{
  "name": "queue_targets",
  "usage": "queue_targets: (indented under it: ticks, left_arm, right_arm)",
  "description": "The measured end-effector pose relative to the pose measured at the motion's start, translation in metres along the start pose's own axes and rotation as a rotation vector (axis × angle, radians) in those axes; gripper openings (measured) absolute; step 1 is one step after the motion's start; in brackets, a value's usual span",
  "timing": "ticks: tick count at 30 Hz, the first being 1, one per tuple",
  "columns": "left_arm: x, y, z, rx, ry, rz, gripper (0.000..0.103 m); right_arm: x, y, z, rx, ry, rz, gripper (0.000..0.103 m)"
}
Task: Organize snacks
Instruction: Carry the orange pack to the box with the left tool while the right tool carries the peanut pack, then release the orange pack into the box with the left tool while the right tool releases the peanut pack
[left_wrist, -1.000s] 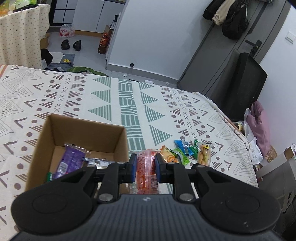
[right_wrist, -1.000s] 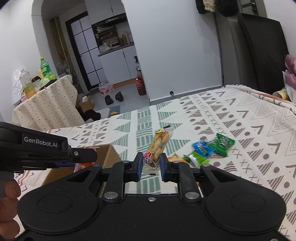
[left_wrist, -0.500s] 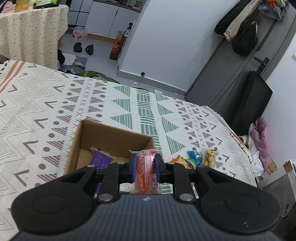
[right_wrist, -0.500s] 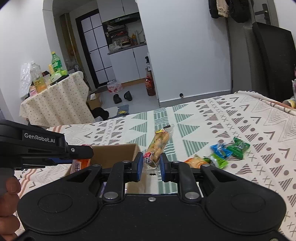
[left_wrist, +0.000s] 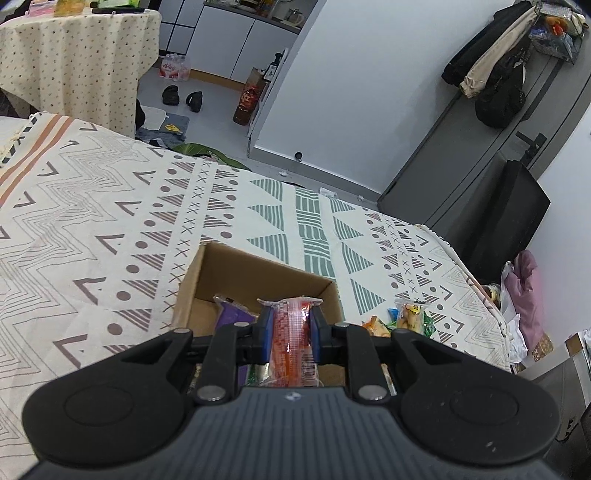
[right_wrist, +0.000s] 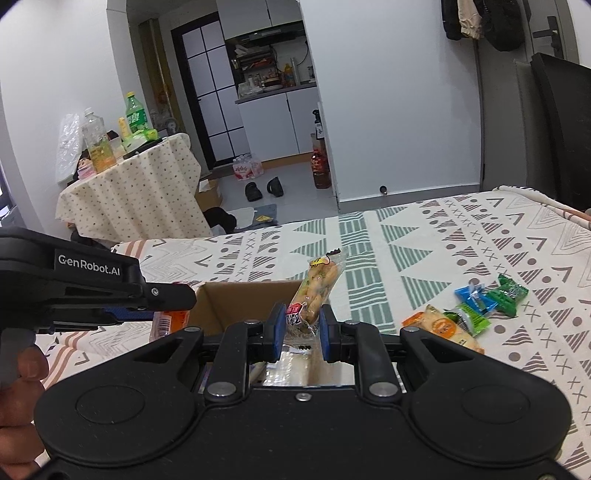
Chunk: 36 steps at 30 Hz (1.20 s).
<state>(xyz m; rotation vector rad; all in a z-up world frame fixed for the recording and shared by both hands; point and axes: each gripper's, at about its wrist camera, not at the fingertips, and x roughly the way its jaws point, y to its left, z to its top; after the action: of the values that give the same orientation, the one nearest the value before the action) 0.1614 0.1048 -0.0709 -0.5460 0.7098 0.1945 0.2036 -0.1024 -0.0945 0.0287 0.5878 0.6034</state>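
The left gripper (left_wrist: 291, 326) has its jaws closed on a red-orange snack packet (left_wrist: 293, 339), held upright above the near edge of the open cardboard box (left_wrist: 255, 275). The packet's lower end is hidden behind the gripper body. Inside the box a purple packet (left_wrist: 234, 315) shows only its upper part; whatever else lies on the box floor is masked by the gripper.

The right gripper (right_wrist: 303, 326) has its jaws clamped on the bottom end of a clear packet of pale snack sticks (right_wrist: 319, 286), which leans up and to the right above the box's right side. The print on its red label is too small to read.

The box sits on a patterned cloth (left_wrist: 110, 221); whether a bed or tabletop lies beneath cannot be told. To the right of the box, loose on the cloth, lie an orange packet (right_wrist: 441, 326), a blue one (right_wrist: 474, 295) and green ones (right_wrist: 511, 293), partly overlapping. At the left edge of the right wrist view, a hand (right_wrist: 22, 391) is cut off by the frame.
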Motion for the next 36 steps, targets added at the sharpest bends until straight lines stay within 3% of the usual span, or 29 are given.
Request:
queue_targets:
  ticks: [8,14,22,28,32,36]
  left_arm:
    - [0.008,0.018,-0.003,-0.036,0.053,0.001,0.02]
    - [0.012,0.029,-0.002,-0.071,0.077,0.037,0.032]
    - [0.007,0.041,-0.002,-0.078,0.061,0.101,0.064]
    - [0.006,0.042,-0.002,-0.074,0.063,0.12,0.068]
    - [0.003,0.04,-0.002,-0.076,0.056,0.126,0.07]
    - [0.0,0.034,-0.003,-0.072,0.046,0.125,0.076]
  right_arm:
    - [0.006,0.014,-0.007,-0.009,0.021,0.016,0.019]
    - [0.014,0.021,-0.01,-0.014,0.036,0.021,0.019]
    - [0.023,0.032,-0.018,-0.01,0.07,0.052,0.019]
    - [0.024,0.042,-0.025,-0.02,0.123,0.106,0.02]
    - [0.02,0.048,-0.028,-0.053,0.156,0.148,0.029]
    - [0.012,0.042,-0.026,-0.041,0.144,0.115,0.036]
